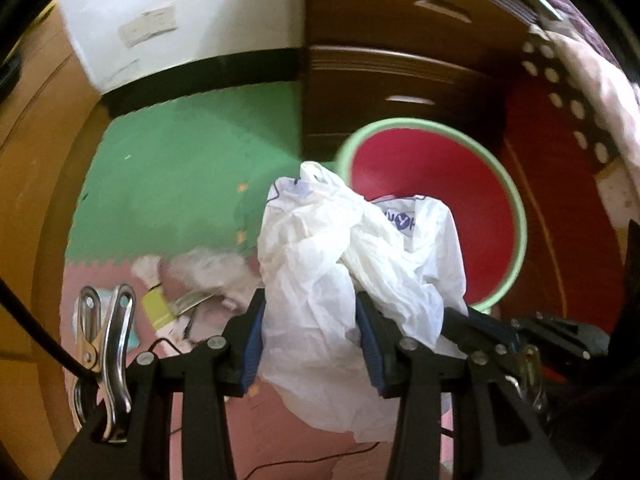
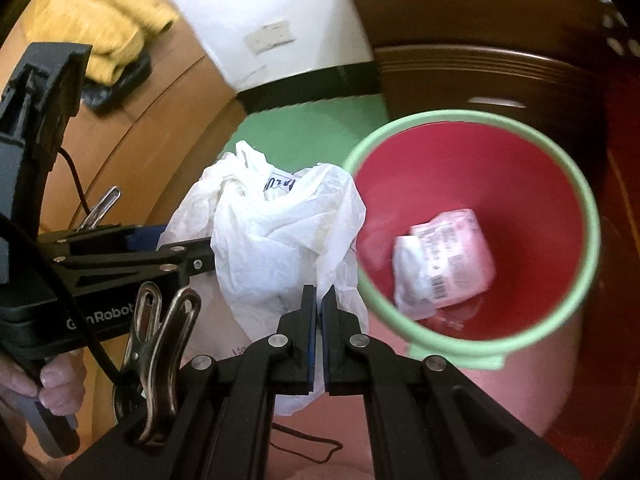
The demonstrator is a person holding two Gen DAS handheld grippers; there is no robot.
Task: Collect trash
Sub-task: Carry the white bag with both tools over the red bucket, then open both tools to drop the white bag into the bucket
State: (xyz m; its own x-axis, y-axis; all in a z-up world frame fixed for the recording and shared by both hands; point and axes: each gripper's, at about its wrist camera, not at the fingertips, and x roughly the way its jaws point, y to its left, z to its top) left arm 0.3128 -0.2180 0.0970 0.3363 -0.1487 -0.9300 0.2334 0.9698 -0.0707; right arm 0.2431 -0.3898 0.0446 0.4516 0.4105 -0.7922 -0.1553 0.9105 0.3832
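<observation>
the left gripper (image 1: 310, 322) is clamped on a crumpled white plastic bag (image 1: 344, 264), its blue pads (image 1: 254, 344) pressing the bunched film from both sides. the right gripper (image 2: 319, 300) is closed tight on a thin fold of the same bag's lower edge. the bag hangs just beside the red bin (image 2: 560, 216), against its green rim on the near left. inside the bin lies a pink-and-white packet (image 2: 444, 260). left of the bin, litter (image 1: 192, 276) lies on the pink mat (image 1: 316, 452).
</observation>
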